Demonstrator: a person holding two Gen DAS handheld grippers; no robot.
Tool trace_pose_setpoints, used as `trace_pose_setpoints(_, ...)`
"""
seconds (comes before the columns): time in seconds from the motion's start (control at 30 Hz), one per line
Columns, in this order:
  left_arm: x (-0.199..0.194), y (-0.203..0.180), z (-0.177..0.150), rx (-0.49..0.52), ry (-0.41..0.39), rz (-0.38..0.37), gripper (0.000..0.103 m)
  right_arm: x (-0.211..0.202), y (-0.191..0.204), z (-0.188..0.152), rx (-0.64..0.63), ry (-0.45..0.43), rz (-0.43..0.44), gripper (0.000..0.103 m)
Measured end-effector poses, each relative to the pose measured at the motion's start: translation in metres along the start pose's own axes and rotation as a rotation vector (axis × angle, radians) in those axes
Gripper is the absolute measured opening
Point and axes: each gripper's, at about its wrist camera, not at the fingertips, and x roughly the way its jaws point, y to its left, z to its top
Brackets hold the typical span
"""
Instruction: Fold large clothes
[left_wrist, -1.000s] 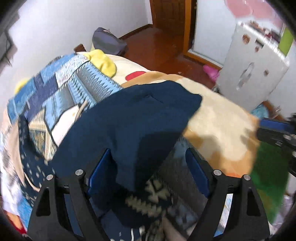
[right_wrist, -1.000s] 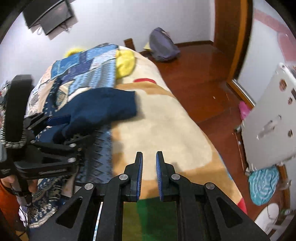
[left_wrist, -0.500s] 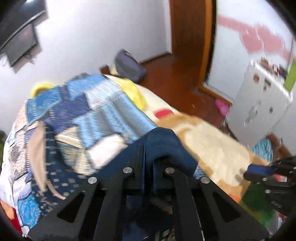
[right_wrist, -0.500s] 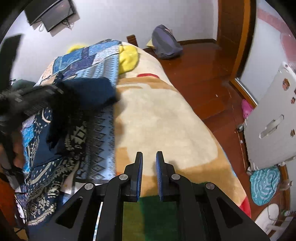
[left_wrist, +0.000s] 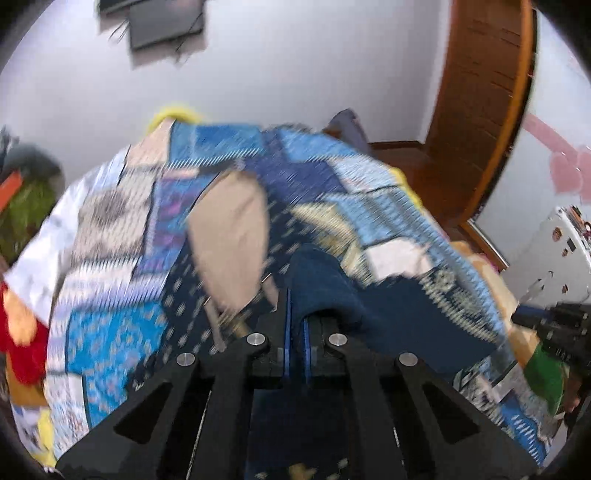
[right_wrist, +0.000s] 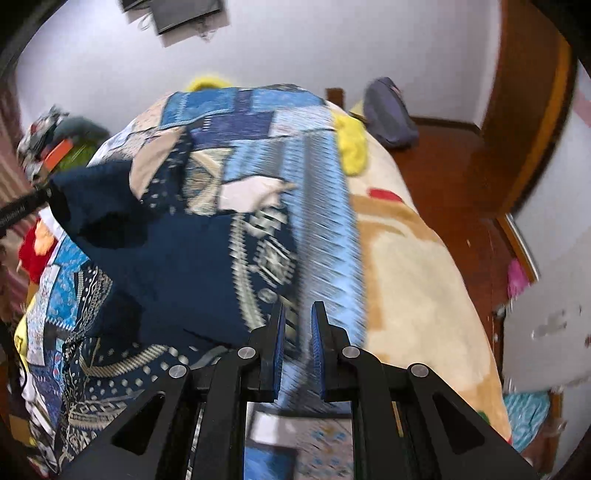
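A large blue patchwork garment (left_wrist: 314, 173) lies spread over a bed, its plain navy inner side (right_wrist: 177, 258) turned up in a fold. My left gripper (left_wrist: 297, 317) is shut on a bunched navy fold (left_wrist: 321, 280) and holds it lifted over the garment. From the right wrist, that left gripper (right_wrist: 22, 206) reaches in at the left edge with the navy corner in its tips. My right gripper (right_wrist: 297, 325) is shut, hovering over the garment's light-blue striped edge with nothing pinched. It also shows at the far right as the right gripper (left_wrist: 550, 317). Both views are motion-blurred.
A beige blanket (right_wrist: 406, 277) covers the bed's right side, with a yellow cloth (right_wrist: 351, 147) near its head. A grey bag (right_wrist: 388, 114) lies on the wooden floor, beside a wooden door (left_wrist: 480, 92). A white cabinet (left_wrist: 554, 251) stands right; clutter (right_wrist: 55, 147) is piled left.
My left gripper closed on the navy fold and carried it up and leftwards across the garment. My right gripper moved left from the green and beige blanket to the garment's edge, still shut.
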Motion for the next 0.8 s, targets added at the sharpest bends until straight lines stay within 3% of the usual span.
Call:
trace_pose_setpoints(0.23,0.019,0.055,-0.066,-0.087,0.092,0.028,0.005,0.036,0.056,0.024,-0.128,0.036,-0.022,0.01)
trace_pose_setpoints(0.4,0.051,0.074,-0.121,-0.109,0.249,0.01,0.005,0.08,0.079,0.018,-0.248,0.109,-0.112,0.01)
trace_pose_setpoints(0.5,0.063,0.076,-0.147,-0.12,0.3,0.011,0.013,0.1,0.085,0.005,-0.337,0.124,-0.194,0.01)
trace_pose_setpoints(0.6,0.054,0.078,-0.159,-0.133,0.262,0.044,0.026,0.097,0.089,-0.004,-0.393,0.085,-0.227,0.016)
trace_pose_setpoints(0.63,0.051,0.078,-0.161,-0.129,0.261,0.057,0.032,0.097,0.088,-0.005,-0.403,0.077,-0.252,0.032)
trace_pose_setpoints(0.67,0.047,0.077,-0.162,-0.122,0.262,0.067,0.034,0.095,0.086,-0.006,-0.407,0.063,-0.283,0.066)
trace_pose_setpoints(0.7,0.044,0.077,-0.164,-0.115,0.266,0.069,0.035,0.094,0.083,-0.007,-0.411,0.037,-0.347,0.083)
trace_pose_setpoints(0.73,0.041,0.077,-0.165,-0.106,0.277,0.069,0.035,0.091,0.078,-0.008,-0.416,-0.001,-0.396,0.095)
trace_pose_setpoints(0.8,0.035,0.073,-0.165,-0.076,0.3,0.079,0.035,0.084,0.063,-0.009,-0.391,-0.001,-0.337,0.095)
